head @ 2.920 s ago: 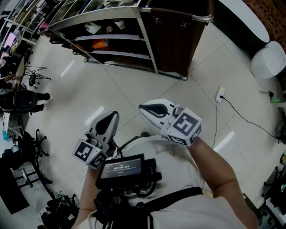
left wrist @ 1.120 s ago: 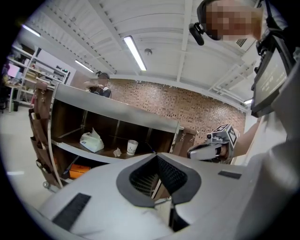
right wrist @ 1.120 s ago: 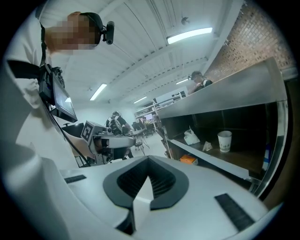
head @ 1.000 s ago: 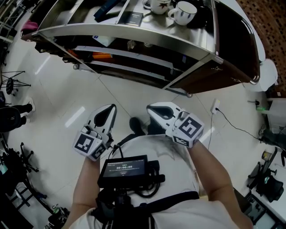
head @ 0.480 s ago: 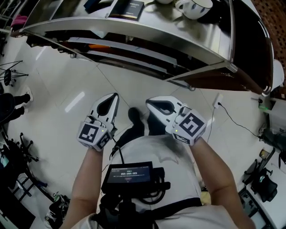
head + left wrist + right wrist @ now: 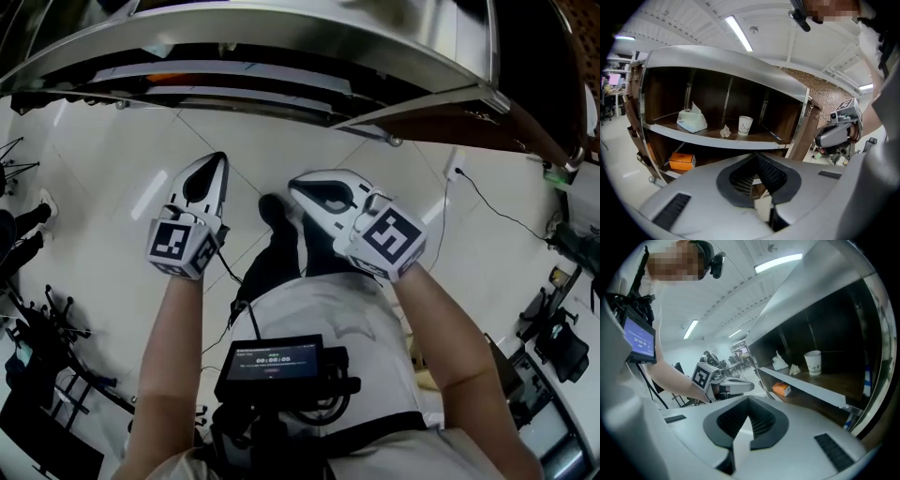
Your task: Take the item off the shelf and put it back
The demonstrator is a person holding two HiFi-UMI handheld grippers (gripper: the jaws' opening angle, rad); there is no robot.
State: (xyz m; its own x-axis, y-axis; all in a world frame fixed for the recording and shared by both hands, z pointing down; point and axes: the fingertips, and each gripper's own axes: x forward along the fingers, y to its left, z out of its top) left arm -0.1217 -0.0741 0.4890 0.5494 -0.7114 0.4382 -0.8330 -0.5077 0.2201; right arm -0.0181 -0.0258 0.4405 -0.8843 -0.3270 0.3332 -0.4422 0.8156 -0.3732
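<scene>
Grippers both empty, nothing begun: left gripper & right gripper, jaws pressed together, hover short of curved steel-edged dark wood shelf, white paper cup, prob. the item, sits untouched on its mid board, so pick-up & put-back both left.

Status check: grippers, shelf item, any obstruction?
Both shut, empty: left gripper, right gripper. The paper cup upright on the shelf, untouched. Nothing seen blocking the approach.
</scene>
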